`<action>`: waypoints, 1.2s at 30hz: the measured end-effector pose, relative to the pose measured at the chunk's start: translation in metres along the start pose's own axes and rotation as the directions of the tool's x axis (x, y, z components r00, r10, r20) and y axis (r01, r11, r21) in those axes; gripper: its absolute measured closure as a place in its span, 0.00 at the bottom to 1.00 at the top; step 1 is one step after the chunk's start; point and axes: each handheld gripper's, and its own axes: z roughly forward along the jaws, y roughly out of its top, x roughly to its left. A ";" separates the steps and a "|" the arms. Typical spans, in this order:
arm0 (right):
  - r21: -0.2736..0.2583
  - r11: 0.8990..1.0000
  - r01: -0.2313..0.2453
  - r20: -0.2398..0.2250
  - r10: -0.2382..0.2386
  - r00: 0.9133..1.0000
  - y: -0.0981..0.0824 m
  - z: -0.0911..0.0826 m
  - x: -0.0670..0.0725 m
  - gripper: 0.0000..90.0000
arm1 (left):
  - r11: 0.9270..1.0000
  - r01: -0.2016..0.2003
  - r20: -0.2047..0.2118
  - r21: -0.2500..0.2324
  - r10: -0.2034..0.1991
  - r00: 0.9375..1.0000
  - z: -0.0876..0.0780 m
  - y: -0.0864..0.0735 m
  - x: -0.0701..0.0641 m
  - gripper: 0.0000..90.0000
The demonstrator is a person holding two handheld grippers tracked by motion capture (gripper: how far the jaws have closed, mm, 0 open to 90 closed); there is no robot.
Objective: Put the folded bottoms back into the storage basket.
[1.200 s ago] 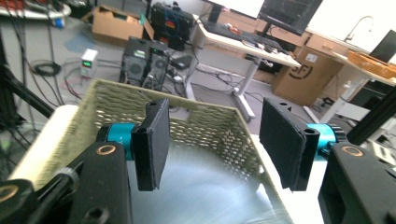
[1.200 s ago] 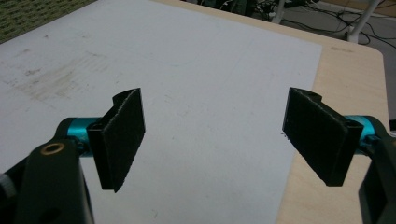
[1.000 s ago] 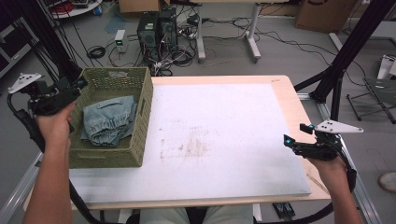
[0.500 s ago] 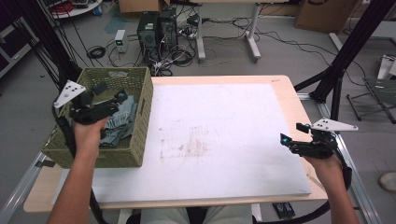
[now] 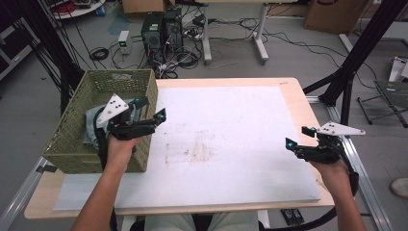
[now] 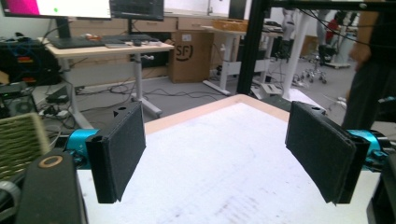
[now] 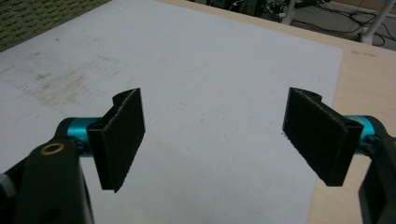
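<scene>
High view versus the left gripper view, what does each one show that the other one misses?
High view alone: the blue cloth inside the green basket, and the right tongs open at the table's right edge. Left gripper view alone: desks with monitors and a cardboard box. Both: the left tongs, open with nothing between them, and the white mat.

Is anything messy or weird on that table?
A little. The white board has a brownish smudge near its middle, like an old stain. The green basket sits at the table's left edge, its near corner poking past the tabletop, with blue cloth bunched inside. Nothing looks spilled or broken.
</scene>
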 end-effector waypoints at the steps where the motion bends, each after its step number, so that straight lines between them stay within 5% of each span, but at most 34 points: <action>1: 0.000 1.000 0.001 -0.001 -0.001 1.000 0.001 0.000 0.001 0.24 | 1.000 -0.006 0.009 0.006 0.006 1.000 0.003 -0.002 -0.004 0.22; 11: -0.005 1.000 0.007 -0.006 -0.007 1.000 0.002 0.001 0.006 0.24 | 0.999 -0.047 0.074 0.026 0.045 0.996 0.023 -0.009 -0.030 0.22; 20: -0.008 1.000 0.005 -0.016 -0.006 1.000 0.002 0.006 0.009 0.24 | 0.996 -0.073 0.090 0.054 0.068 0.994 0.040 -0.022 -0.048 0.23; 36: -0.004 1.000 0.000 -0.030 0.000 1.000 -0.002 0.014 0.013 0.24 | 0.995 -0.054 0.110 0.085 0.045 0.993 0.053 -0.042 -0.056 0.23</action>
